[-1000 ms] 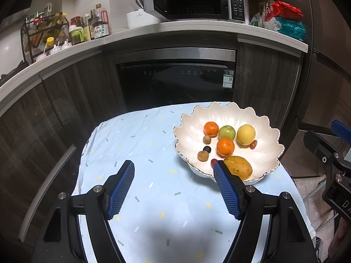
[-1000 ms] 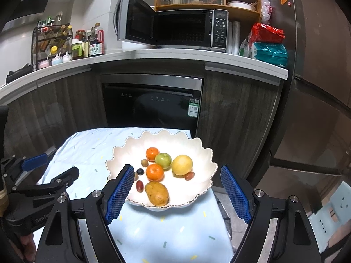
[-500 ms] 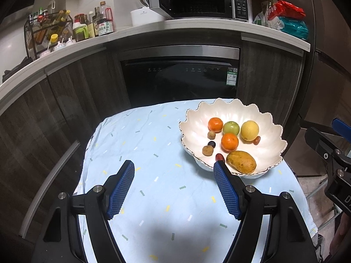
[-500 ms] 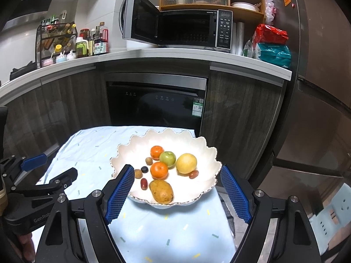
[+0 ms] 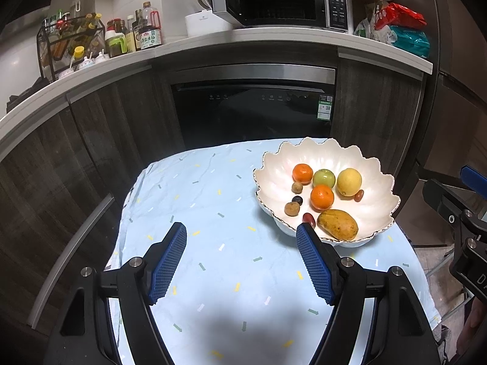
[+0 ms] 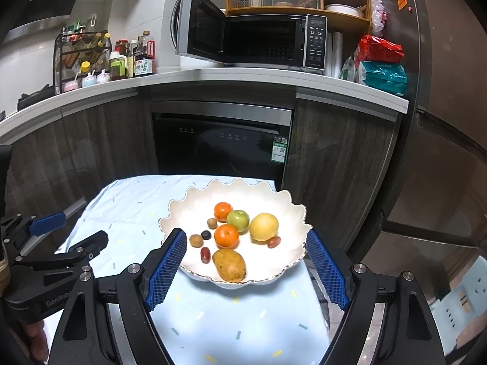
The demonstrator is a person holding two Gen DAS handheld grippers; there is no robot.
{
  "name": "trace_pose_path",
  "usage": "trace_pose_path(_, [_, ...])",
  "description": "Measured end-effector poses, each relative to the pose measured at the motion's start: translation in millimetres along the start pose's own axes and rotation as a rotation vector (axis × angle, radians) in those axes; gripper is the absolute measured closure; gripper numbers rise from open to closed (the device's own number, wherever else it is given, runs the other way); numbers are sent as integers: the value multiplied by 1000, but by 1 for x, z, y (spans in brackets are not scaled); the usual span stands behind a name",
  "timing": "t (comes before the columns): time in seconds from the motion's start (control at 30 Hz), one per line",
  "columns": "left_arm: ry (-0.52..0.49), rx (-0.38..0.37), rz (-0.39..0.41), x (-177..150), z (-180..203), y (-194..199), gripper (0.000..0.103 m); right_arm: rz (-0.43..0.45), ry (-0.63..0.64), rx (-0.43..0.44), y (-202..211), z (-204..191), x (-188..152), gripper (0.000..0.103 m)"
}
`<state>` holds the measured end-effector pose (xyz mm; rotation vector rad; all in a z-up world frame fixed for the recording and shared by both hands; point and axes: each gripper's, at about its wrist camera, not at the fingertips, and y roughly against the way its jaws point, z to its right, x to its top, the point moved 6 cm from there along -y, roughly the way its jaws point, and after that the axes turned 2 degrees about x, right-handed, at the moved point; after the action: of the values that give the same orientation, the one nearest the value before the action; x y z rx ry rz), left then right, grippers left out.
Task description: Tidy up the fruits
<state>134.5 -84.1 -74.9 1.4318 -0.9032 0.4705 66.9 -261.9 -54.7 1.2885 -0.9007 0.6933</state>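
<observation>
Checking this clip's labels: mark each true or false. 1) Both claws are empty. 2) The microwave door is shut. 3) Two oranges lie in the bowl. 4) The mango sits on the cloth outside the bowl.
1) True: the left claw and right claw stand open, holding nothing.
2) False: the microwave door hangs open.
3) True: two oranges lie in the bowl.
4) False: the mango lies inside the bowl, near its front rim.
</observation>
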Motion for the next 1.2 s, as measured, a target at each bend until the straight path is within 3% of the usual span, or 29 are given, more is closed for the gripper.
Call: trace_pose_path(1.2, [32, 50, 5, 0, -8, 6, 25, 3, -11, 3, 1, -2, 2, 21])
